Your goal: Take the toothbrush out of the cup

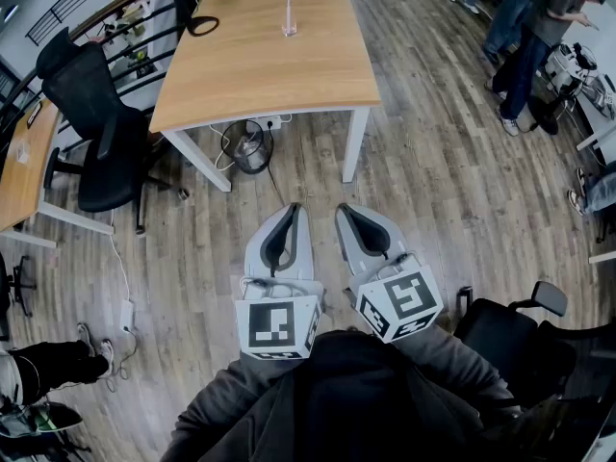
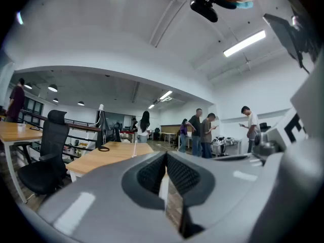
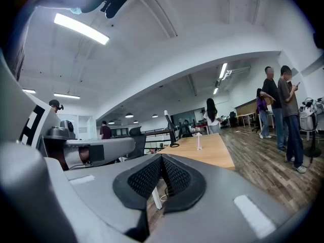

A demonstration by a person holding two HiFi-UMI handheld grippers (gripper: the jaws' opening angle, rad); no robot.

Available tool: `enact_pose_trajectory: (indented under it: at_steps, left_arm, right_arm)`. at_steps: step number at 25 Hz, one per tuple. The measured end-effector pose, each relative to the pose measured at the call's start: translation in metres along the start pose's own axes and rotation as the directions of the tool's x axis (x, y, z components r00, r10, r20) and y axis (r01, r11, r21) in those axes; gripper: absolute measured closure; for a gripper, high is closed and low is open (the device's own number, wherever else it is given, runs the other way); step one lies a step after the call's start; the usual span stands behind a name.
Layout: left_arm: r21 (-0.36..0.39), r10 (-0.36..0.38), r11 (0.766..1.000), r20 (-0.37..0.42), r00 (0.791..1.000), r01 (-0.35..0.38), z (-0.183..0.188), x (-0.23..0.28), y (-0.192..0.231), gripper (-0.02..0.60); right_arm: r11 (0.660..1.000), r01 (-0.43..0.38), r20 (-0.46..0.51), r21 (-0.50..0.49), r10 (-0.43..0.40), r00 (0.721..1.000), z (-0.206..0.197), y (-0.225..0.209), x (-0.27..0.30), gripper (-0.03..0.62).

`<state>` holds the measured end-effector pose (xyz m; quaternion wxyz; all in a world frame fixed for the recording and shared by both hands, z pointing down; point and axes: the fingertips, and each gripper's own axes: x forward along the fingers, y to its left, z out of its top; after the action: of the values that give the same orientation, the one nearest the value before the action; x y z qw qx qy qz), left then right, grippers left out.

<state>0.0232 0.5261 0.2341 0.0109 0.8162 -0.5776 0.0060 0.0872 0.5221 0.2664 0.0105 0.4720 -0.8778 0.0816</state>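
Note:
A pale toothbrush stands upright in a small clear cup on the far part of a wooden table. Both grippers are held level over the wood floor, well short of the table. In the head view the left gripper and the right gripper sit side by side, each with its jaws pressed together and nothing between them. In the left gripper view, the toothbrush shows far off, left of the shut left gripper. Seen from the right gripper, the toothbrush is small and off to the right.
A black office chair stands left of the table, beside another desk. A black loop lies on the table's far left. A round wire object and cables sit under it. People stand at the far right; another chair is near right.

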Motion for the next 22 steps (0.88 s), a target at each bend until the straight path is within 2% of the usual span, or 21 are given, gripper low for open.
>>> enact_pose_trajectory:
  at_steps: [5, 12, 18, 22]
  left_arm:
    - [-0.016, 0.005, 1.000, -0.029, 1.000, -0.005, 0.002, 0.009, 0.029, 0.574]
    - [-0.025, -0.004, 1.000, -0.032, 0.999, 0.003, 0.007, 0.038, 0.067, 0.574]
    - [-0.041, -0.027, 0.999, -0.075, 0.997, 0.024, -0.009, 0.053, 0.072, 0.574]
    - [-0.036, -0.021, 0.999, -0.092, 0.996, 0.018, -0.017, 0.068, 0.078, 0.574]
  right_arm:
    - [1.000, -0.010, -0.031, 0.022, 0.011, 0.999, 0.002, 0.012, 0.030, 0.594]
    - [1.000, 0.010, -0.025, 0.018, -0.009, 1.000, 0.016, 0.012, 0.071, 0.594]
    - [1.000, 0.004, -0.053, 0.028, -0.003, 0.999, 0.007, 0.014, 0.089, 0.594]
    - [0.999, 0.017, -0.062, 0.038, -0.015, 0.998, 0.001, -0.002, 0.100, 0.594]
